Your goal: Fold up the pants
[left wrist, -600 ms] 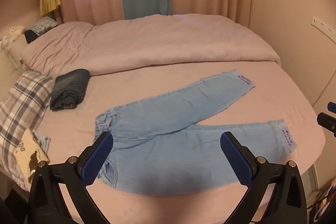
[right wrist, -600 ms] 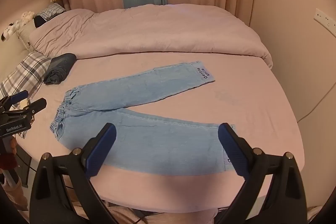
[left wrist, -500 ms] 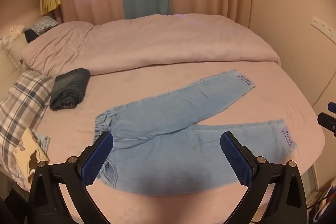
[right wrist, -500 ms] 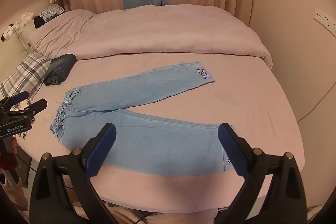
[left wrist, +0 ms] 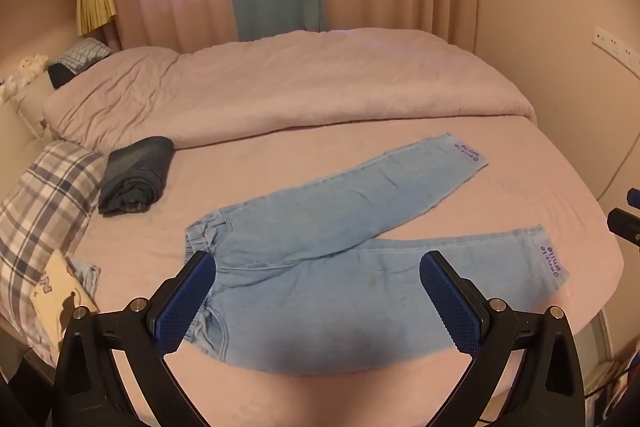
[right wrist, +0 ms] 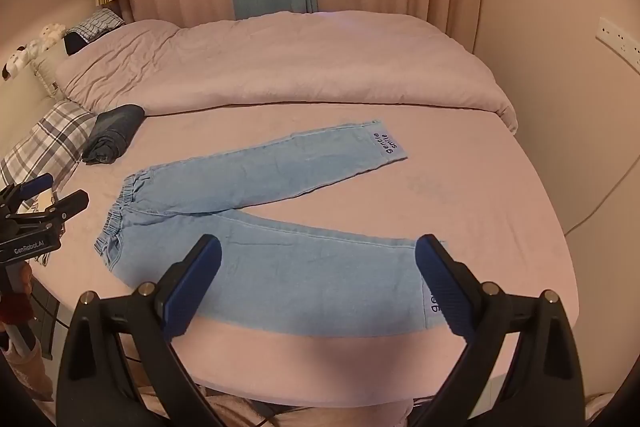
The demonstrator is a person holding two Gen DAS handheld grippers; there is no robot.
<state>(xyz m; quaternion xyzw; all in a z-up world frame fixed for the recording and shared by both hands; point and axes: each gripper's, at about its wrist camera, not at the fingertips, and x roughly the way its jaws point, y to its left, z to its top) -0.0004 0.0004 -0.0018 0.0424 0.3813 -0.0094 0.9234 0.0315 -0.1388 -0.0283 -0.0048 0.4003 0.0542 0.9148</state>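
Observation:
Light blue jeans lie flat on the pink bed, waistband to the left, legs spread in a V toward the right, each cuff printed with dark letters. My left gripper hovers open above the waist and thigh part, nothing between its blue pads. Over the near leg hangs my right gripper, wide open and holding nothing; its right finger covers part of the near cuff. The left gripper also shows at the left edge of the right wrist view.
A folded dark garment lies left of the jeans. A plaid pillow and a tan item sit at the bed's left edge. A bunched pink duvet fills the far half. Walls and curtains ring the bed.

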